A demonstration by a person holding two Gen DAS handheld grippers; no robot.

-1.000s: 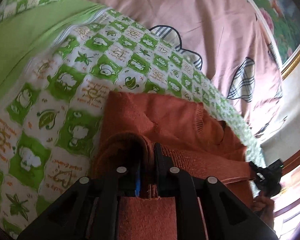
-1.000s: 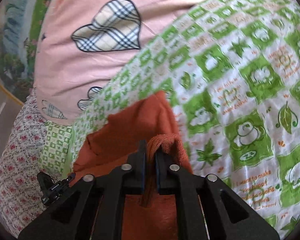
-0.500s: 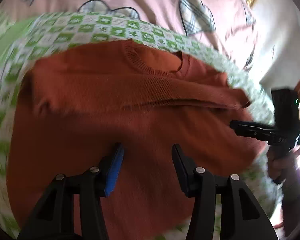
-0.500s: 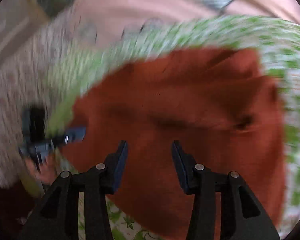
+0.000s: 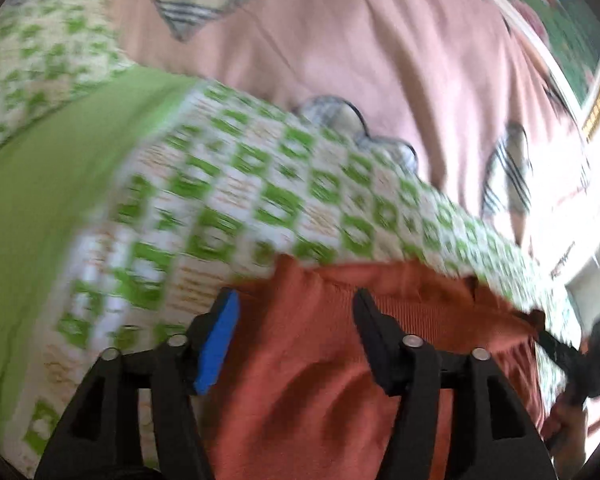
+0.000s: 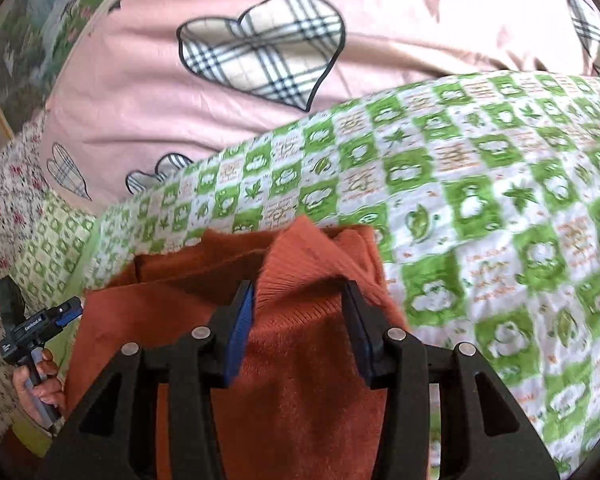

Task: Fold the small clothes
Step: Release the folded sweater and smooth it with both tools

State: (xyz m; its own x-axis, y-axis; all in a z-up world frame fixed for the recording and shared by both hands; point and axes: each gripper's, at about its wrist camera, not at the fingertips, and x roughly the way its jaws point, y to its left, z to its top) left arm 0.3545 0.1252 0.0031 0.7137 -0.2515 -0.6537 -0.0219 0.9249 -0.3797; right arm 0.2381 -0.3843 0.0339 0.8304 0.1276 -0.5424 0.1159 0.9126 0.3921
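Legible text is very limited. In the right wrist view, the left gripper [image 6: 66, 312] carries a small white label on its black body near the blue-tipped fingers. The label holds one line of dark lettering, too small to read with certainty.

The green-and-white checked bedsheet [image 6: 480, 208] has orange script printed in its white squares. The lines appear to be Latin-letter phrases, but no word resolves clearly in the right wrist view. In the left wrist view the same print on the bedsheet [image 5: 228, 200] is lost to motion blur.

No numbers, brand names or signs can be read elsewhere.
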